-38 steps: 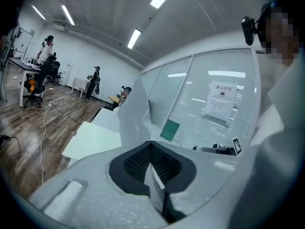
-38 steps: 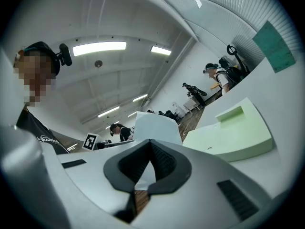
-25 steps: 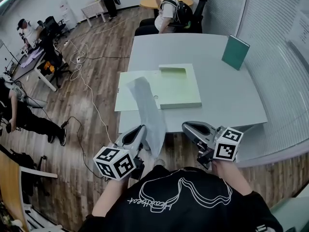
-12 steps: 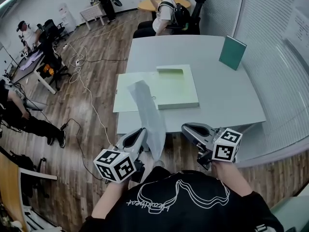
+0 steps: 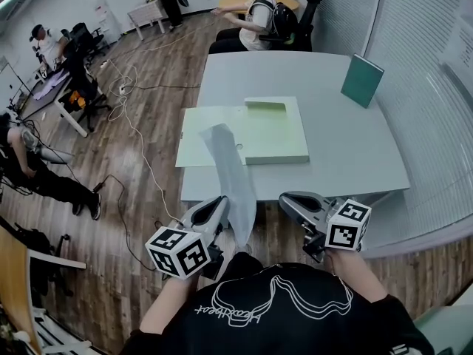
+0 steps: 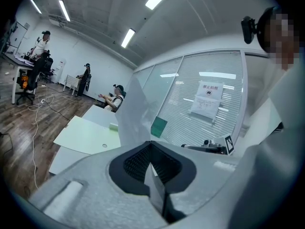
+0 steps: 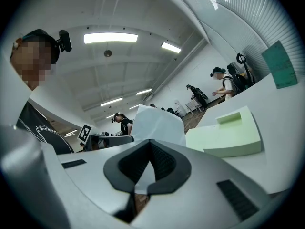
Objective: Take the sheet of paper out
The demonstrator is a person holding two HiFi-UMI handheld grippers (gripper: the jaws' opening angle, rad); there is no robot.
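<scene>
A white sheet of paper (image 5: 229, 174) stands up in the air at the near edge of the table (image 5: 355, 161). My left gripper (image 5: 219, 207) is shut on its lower edge. In the left gripper view the paper (image 6: 136, 113) rises from between the closed pads of that gripper (image 6: 151, 165). A light green folder box (image 5: 275, 132) lies open on the table, its flap (image 5: 207, 135) spread to the left. My right gripper (image 5: 290, 198) hovers to the right of the sheet, shut and holding nothing. The right gripper view shows the paper (image 7: 159, 125) beyond that gripper (image 7: 148, 171).
A dark green book (image 5: 361, 80) stands at the far right of the table. A person sits at the table's far end (image 5: 259, 17). Cables trail over the wooden floor (image 5: 126, 117) to the left, where other people and desks are. A blinds-covered wall (image 5: 436, 87) runs along the right.
</scene>
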